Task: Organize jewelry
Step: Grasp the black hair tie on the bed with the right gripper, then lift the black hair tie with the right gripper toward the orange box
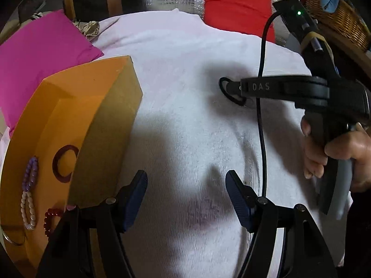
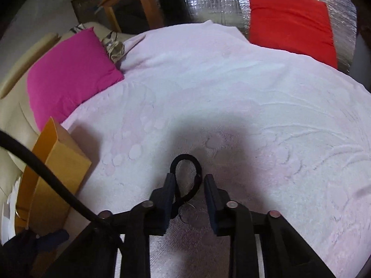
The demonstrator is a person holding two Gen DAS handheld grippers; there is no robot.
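Note:
A black cord loop lies on the white towel between the fingers of my right gripper. The jaws stand narrow around it; the left pad touches the cord and a small gap shows on the right. From the left wrist view the loop pokes out past the right gripper. My left gripper hangs open over bare towel beside an orange box. In the box lie a dark red bangle, a purple bead bracelet, a white bead bracelet and a red bead bracelet.
A pink cushion lies behind the box, a red cushion at the towel's far edge. A wicker basket stands at the far right. A hand holds the right gripper, whose black cable hangs across the towel.

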